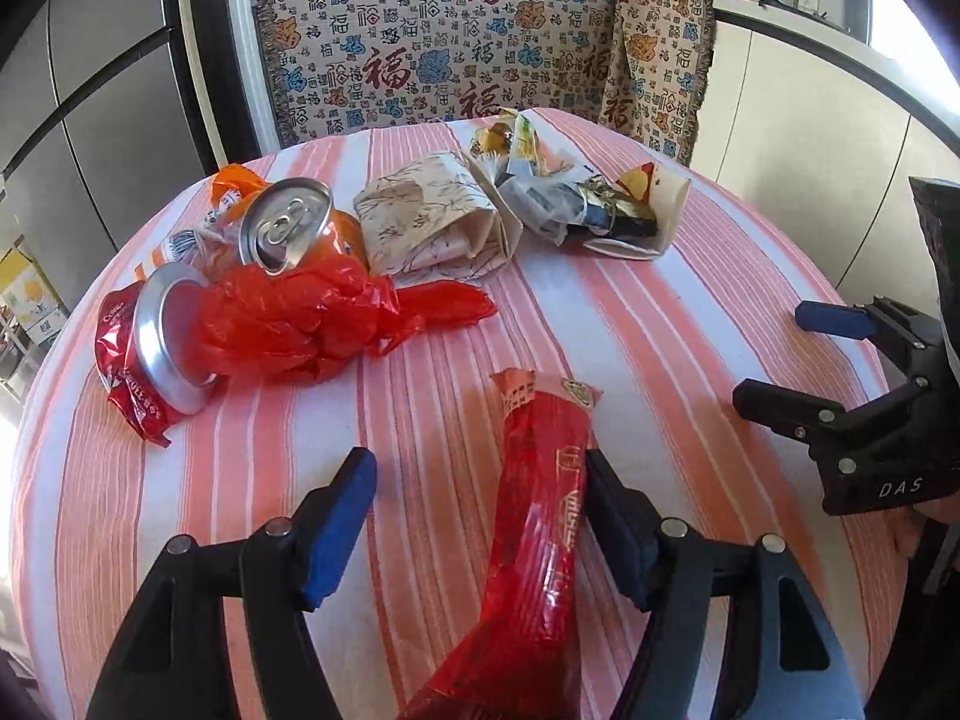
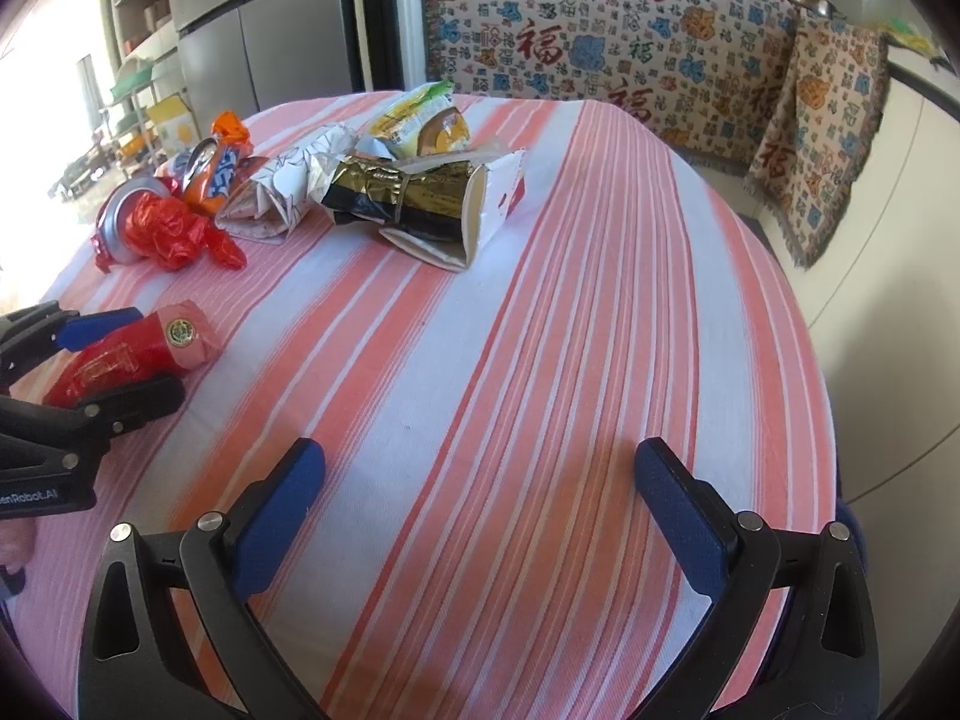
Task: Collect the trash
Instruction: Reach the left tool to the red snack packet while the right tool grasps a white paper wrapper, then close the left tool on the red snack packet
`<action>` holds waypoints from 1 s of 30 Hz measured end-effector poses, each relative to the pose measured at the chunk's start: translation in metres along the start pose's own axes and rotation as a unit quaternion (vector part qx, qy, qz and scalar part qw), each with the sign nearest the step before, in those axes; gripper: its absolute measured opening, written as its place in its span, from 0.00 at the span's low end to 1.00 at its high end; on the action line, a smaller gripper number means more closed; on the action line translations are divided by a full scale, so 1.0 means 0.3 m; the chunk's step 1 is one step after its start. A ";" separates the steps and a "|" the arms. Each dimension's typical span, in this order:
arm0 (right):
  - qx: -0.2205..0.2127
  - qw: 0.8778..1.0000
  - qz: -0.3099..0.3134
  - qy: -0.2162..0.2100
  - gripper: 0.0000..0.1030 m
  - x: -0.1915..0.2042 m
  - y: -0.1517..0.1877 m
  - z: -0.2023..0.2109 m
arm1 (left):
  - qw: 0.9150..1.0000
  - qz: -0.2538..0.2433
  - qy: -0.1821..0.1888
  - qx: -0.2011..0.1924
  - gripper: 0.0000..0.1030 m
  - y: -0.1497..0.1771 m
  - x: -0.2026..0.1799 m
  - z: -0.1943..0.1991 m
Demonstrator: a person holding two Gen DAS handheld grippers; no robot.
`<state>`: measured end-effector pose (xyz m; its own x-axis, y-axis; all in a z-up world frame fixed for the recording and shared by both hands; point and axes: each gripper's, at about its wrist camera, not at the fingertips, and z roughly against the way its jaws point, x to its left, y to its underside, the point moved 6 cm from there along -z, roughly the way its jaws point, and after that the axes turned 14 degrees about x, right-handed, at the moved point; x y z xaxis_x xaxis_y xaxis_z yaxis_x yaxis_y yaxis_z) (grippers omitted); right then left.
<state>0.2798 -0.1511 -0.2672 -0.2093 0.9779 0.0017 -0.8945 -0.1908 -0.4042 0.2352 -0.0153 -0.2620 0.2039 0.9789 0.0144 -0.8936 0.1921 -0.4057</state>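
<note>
A long red snack wrapper lies on the striped tablecloth between the fingers of my left gripper. The jaws are open around it, with the right pad close against it and the left pad apart. The wrapper also shows in the right wrist view, with the left gripper around it. My right gripper is open and empty over bare cloth; in the left wrist view it is at the right. Farther back lie a red plastic bag, two cans and crumpled wrappers.
A round table with a pink-striped cloth carries the trash. A crumpled paper bag lies mid-table. A patterned blanket hangs behind the table. Grey cabinets stand at the left, a white counter at the right.
</note>
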 end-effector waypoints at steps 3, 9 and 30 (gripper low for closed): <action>-0.006 0.999 -0.031 -0.033 0.99 -0.024 -0.034 0.014 | 1.000 -0.001 -0.001 0.000 0.70 0.000 0.005 -0.002; -0.032 0.994 -0.070 -0.080 0.87 -0.024 -0.194 0.040 | 1.000 0.000 0.001 -0.001 0.70 0.006 0.001 -0.001; -0.029 0.999 -0.009 -0.036 0.07 -0.045 -0.015 0.240 | 1.000 0.001 0.002 -0.001 0.70 0.008 0.001 0.004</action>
<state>0.2583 -0.1696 -0.1995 -0.2235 0.9720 0.0731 -0.8745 -0.1669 -0.4554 0.2327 -0.0144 -0.2618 0.2038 0.9790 0.0108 -0.8934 0.1904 -0.4070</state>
